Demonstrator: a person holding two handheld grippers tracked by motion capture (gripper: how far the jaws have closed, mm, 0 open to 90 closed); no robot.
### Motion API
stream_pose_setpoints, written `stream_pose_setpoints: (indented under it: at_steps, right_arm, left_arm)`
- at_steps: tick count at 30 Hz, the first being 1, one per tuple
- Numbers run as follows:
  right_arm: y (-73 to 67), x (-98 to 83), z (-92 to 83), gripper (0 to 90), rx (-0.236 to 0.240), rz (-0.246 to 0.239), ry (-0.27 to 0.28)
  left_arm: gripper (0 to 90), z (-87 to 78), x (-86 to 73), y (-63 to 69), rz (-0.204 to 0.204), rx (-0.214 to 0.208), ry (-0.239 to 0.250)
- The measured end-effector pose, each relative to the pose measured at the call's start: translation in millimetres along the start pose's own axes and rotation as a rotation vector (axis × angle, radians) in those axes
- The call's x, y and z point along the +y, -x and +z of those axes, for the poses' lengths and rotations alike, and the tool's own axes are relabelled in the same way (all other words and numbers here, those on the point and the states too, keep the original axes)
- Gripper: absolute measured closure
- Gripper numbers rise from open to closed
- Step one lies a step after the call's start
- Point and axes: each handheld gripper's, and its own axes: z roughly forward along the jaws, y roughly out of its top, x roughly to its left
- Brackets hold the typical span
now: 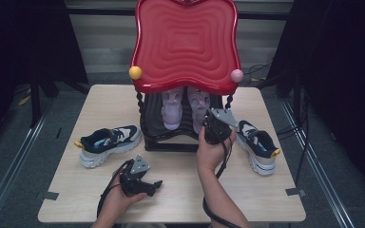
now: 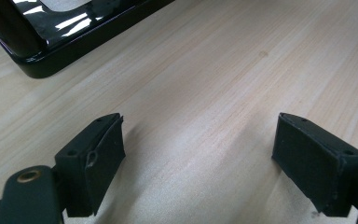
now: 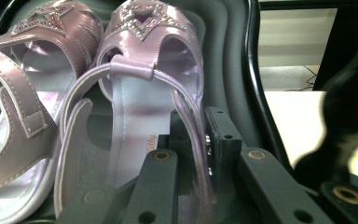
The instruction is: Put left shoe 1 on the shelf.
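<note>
Sandals, a lilac pair, sit on the lower shelf of a black rack (image 1: 166,138) under its red top (image 1: 185,45). Going left to right: one blue sneaker (image 1: 108,144) lies on the table (image 1: 171,199), the left gripper (image 1: 140,183) rests open over bare wood, the right gripper (image 3: 204,156) pinches the right sandal (image 3: 140,93) by its heel strap (image 3: 193,135), and another sneaker (image 1: 259,147) lies far right.

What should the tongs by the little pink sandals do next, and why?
Probably ease the right sandal back out of the shoe rack: the right tongs are shut on its heel strap, so it is gripped and ready to lift.
</note>
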Motion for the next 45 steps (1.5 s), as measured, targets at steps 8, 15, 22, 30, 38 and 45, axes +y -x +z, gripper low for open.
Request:
stream_pose_setpoints:
  at_steps: [8,15,22,30,38,45]
  right_arm:
    - [-10.1,1.6,8.0,81.3,-0.02,0.002,0.014]
    - [-13.0,1.1,15.2,80.8,-0.049,0.024,0.008]
    - [-17.9,1.5,18.2,80.3,-0.042,0.013,0.012]
    - [-25.4,-0.5,19.9,78.6,-0.016,-0.002,0.005]
    - [-25.8,-1.7,18.1,75.1,0.008,-0.005,0.01]
    - [-24.5,-0.9,11.7,56.0,0.037,-0.035,0.034]
  left_arm:
    - [15.8,0.1,0.0,0.0,-0.001,-0.002,0.0]
    - [15.8,0.1,0.0,0.0,0.0,-0.002,0.0]
    - [15.8,0.1,0.0,0.0,-0.001,-0.002,0.0]
    - [15.8,0.1,0.1,0.1,0.0,0.002,-0.001]
    - [15.8,0.1,0.0,0.0,-0.001,-0.002,0.0]
    - [15.9,0.1,0.0,0.0,-0.001,-0.002,0.0]
